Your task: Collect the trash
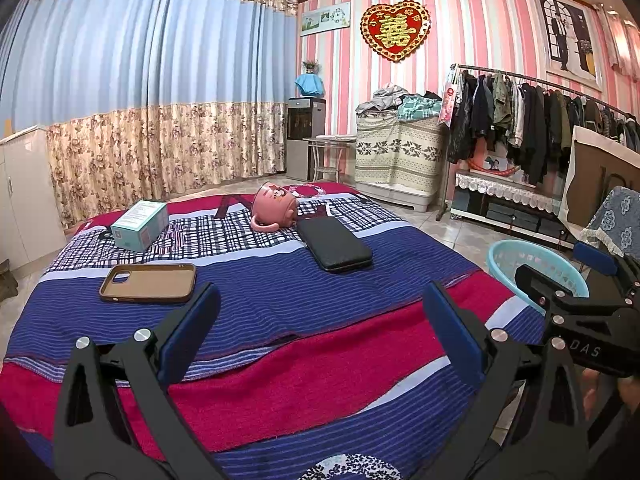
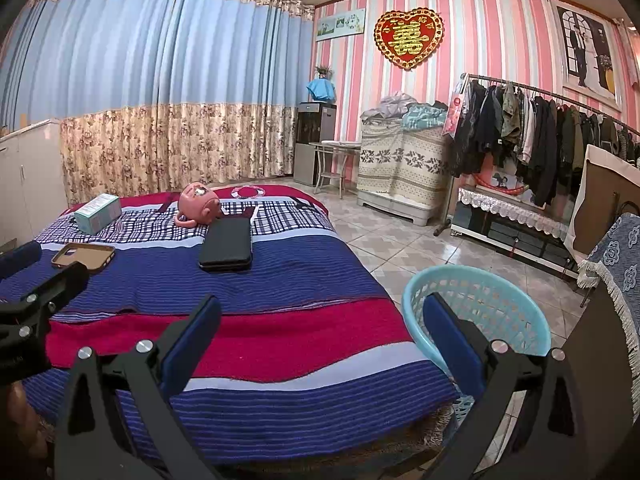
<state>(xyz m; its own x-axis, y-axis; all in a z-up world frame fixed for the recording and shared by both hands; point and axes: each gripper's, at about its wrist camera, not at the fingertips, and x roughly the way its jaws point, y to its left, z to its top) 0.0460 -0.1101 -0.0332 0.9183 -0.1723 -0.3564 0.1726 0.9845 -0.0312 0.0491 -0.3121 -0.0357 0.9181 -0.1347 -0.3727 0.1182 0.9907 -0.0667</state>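
Teal box (image 1: 140, 225) lay at eleven o'clock — both grippers gaped empty — best approached low, then dropped into the basket (image 2: 516, 288).

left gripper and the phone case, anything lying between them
Nothing: between the left gripper and the phone case, the left wrist view shows only bare striped blanket.

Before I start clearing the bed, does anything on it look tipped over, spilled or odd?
Yes: the pink mug lies tipped on its side on the blanket, near the black case. No spill shows around it. The teal box and brown phone case lie flat.
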